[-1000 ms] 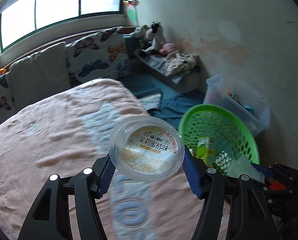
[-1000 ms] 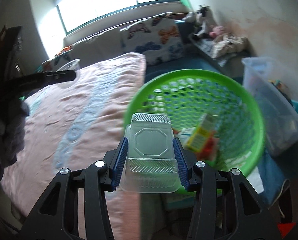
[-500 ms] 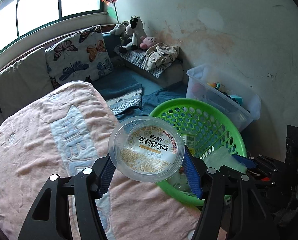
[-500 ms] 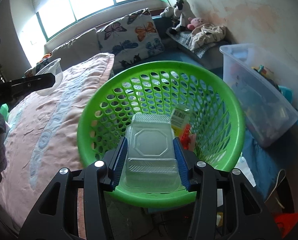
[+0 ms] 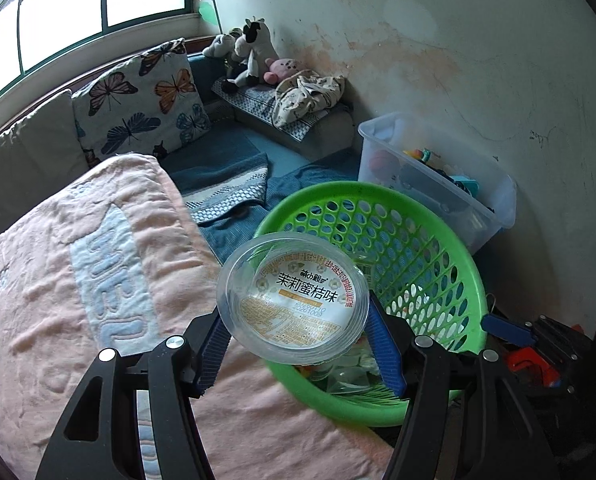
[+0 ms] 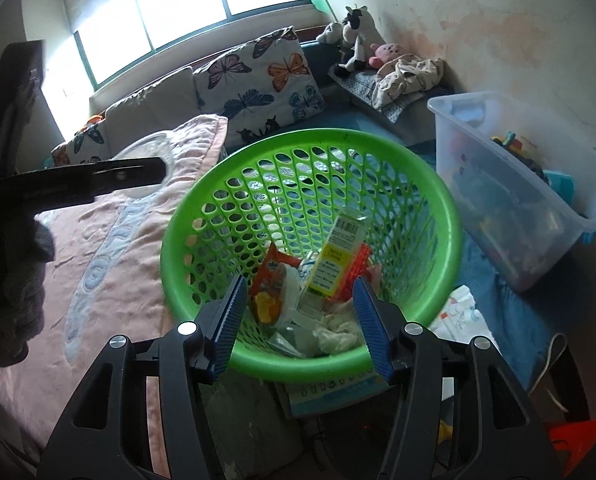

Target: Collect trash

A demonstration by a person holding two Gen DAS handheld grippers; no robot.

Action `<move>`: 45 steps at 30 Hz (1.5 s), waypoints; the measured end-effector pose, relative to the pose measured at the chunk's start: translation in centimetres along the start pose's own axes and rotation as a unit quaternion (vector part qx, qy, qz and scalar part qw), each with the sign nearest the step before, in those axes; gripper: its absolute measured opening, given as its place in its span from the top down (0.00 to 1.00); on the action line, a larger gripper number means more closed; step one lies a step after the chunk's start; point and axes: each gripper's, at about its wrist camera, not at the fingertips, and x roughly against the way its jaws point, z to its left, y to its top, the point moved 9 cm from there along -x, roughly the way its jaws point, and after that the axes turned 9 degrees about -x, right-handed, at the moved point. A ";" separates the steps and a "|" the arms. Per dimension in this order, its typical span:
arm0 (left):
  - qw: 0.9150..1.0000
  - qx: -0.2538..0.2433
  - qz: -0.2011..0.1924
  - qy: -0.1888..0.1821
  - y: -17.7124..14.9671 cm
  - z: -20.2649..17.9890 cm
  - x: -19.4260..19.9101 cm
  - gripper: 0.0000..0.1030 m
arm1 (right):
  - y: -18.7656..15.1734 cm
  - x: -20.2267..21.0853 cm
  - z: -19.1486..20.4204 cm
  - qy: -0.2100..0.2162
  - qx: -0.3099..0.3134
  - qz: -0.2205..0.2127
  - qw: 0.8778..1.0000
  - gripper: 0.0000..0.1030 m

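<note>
Right wrist view: right gripper (image 6: pixel 298 320) fingers, just opening, stand empty above the green basket (image 6: pixel 449 216).

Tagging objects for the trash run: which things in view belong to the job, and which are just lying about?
Job:
- green basket, trash inside
- clear cup, held by left gripper
- right gripper, jaws just opened, nothing between them

Lying about:
- pink blanket
- butterfly pillow
- stuffed toys
- clear toy bin

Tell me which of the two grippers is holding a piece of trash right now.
The left gripper: its blue pads clamp a round clear plastic lid with a printed label. The right gripper has just been opening and stands empty above the green basket.
</note>
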 end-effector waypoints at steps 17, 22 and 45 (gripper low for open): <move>1.000 -0.001 0.013 -0.019 -0.2 -2.0 -1.7 0.33 | -0.6 1.8 -0.2 0.008 -0.019 -0.010 1.000 0.43; 1.000 -0.004 0.010 -0.019 -0.4 -2.3 -1.4 0.33 | -0.8 2.0 -0.1 0.007 -0.020 -0.010 1.000 0.43; 0.999 0.035 -0.033 0.001 -3.4 0.1 5.3 0.18 | -2.0 4.0 2.0 0.006 -0.021 -0.012 1.000 0.31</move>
